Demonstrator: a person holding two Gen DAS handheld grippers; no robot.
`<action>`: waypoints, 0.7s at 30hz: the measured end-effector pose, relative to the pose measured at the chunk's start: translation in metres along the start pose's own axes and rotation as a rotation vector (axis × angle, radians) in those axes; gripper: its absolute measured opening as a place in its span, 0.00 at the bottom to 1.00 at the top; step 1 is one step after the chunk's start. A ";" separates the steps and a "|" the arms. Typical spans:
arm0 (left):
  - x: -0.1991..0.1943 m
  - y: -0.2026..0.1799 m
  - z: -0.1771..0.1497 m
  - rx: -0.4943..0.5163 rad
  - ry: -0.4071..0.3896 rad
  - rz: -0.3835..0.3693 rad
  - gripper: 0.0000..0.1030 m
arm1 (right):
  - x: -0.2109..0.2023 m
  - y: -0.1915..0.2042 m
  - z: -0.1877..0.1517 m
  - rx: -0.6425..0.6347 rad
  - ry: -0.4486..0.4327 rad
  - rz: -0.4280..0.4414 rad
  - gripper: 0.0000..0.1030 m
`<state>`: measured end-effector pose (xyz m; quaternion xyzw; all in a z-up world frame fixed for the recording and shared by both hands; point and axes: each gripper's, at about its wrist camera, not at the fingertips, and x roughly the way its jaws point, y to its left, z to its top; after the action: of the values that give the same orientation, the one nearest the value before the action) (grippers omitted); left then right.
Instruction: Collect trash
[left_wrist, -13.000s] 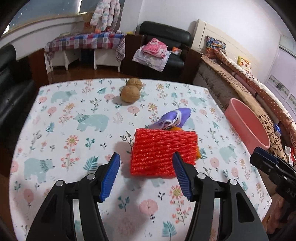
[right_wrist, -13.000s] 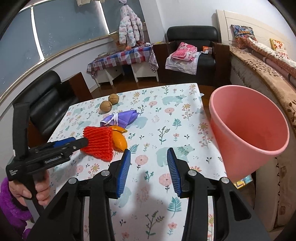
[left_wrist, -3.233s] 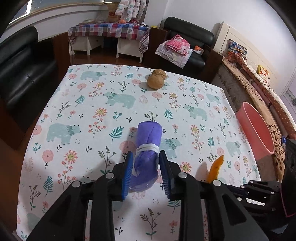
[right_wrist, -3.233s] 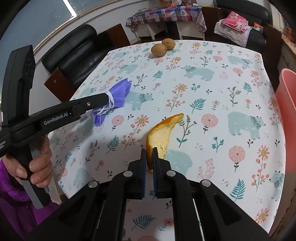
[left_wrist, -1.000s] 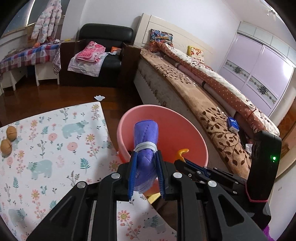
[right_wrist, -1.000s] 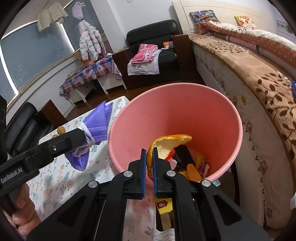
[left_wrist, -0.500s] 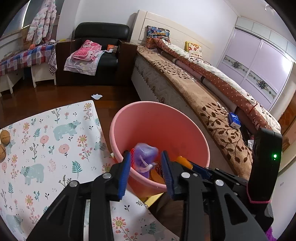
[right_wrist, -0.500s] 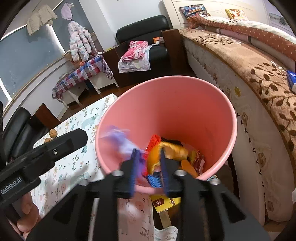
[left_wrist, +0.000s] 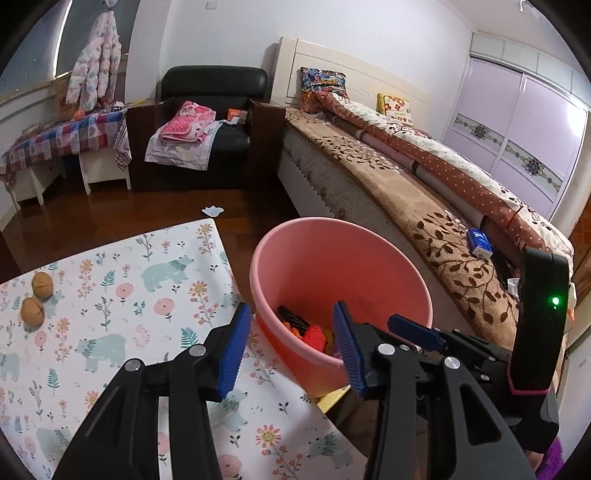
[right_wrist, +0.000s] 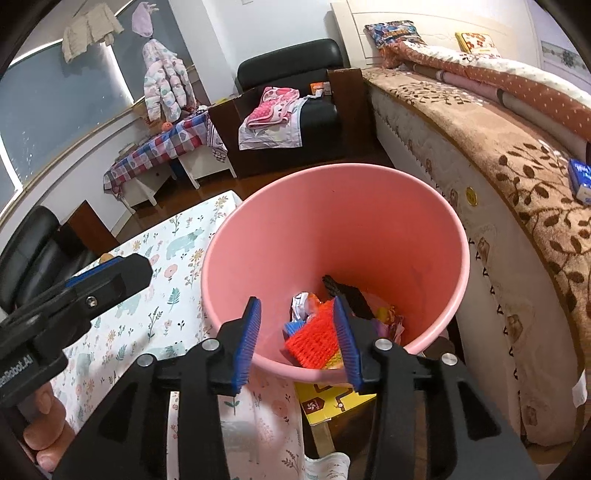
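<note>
Both the left gripper and right gripper hang spread and empty over the round pink plastic bin, trash including red foam netting inside; only two brown walnuts remain far left on the floral tablecloth, so collection looks nearly done.

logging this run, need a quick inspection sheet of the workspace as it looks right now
surface: floral tablecloth covering the table
job's things: pink bin beside the table edge, holding red foam net and mixed trash
clutter: two walnuts on the cloth
grippers: left gripper open, empty; right gripper open, empty, both over the bin
cables: nothing seen
surroundings: bed, black armchair with clothes, wardrobe
</note>
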<state>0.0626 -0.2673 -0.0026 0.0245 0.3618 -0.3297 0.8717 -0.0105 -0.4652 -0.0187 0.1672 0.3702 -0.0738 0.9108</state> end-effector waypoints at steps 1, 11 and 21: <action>-0.001 0.000 0.000 0.000 -0.002 0.003 0.44 | -0.001 0.001 0.001 -0.005 -0.002 -0.004 0.40; -0.025 0.020 -0.007 -0.029 -0.022 0.055 0.44 | -0.033 0.027 -0.003 -0.046 -0.138 -0.007 0.40; -0.054 0.049 -0.018 -0.074 -0.055 0.143 0.44 | -0.053 0.064 -0.016 -0.095 -0.183 0.029 0.52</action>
<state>0.0526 -0.1936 0.0095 0.0088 0.3469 -0.2536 0.9029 -0.0424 -0.3987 0.0233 0.1218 0.2859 -0.0583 0.9487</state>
